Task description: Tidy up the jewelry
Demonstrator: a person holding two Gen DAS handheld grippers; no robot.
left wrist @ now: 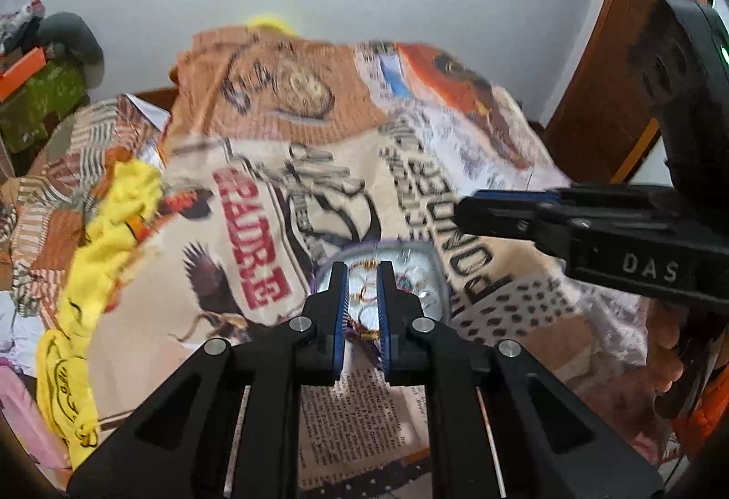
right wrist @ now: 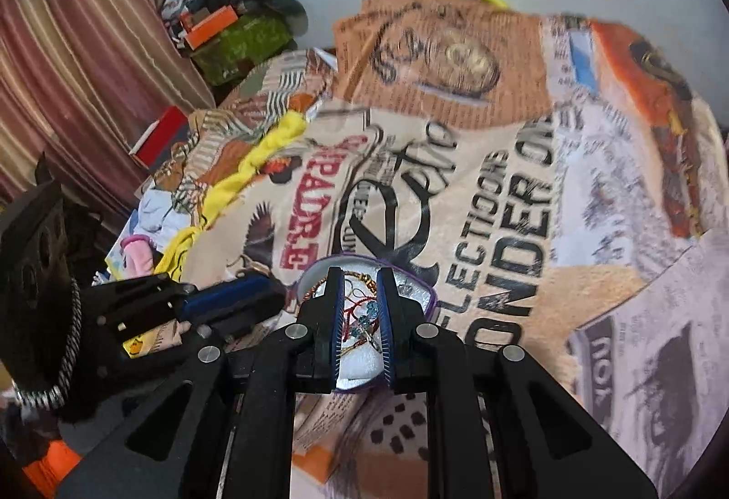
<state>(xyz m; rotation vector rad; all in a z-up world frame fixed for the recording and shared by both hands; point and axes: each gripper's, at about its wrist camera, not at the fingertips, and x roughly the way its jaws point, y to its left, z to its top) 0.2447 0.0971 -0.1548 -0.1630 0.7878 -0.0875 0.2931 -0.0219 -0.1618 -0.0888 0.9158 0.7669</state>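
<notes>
A clear plastic case with a purple rim (left wrist: 423,271) lies on a printed bedspread (left wrist: 255,162); it holds tangled jewelry: gold chains, red thread and blue beads (right wrist: 362,319). My left gripper (left wrist: 363,271) hovers just above the case, jaws a narrow gap apart with nothing between them. My right gripper (right wrist: 360,275) hovers over the same case (right wrist: 417,294) from the other side, jaws likewise narrowly apart and empty. In the left wrist view the right gripper's fingers (left wrist: 505,212) reach in from the right. In the right wrist view the left gripper's fingers (right wrist: 228,294) reach in from the left.
A yellow cloth (left wrist: 105,234) lies crumpled along the bed's left side. Boxes and clothes (right wrist: 228,34) are piled at the far left by a striped curtain (right wrist: 77,57). A wooden door frame (left wrist: 606,57) stands at the right. A white wall is behind.
</notes>
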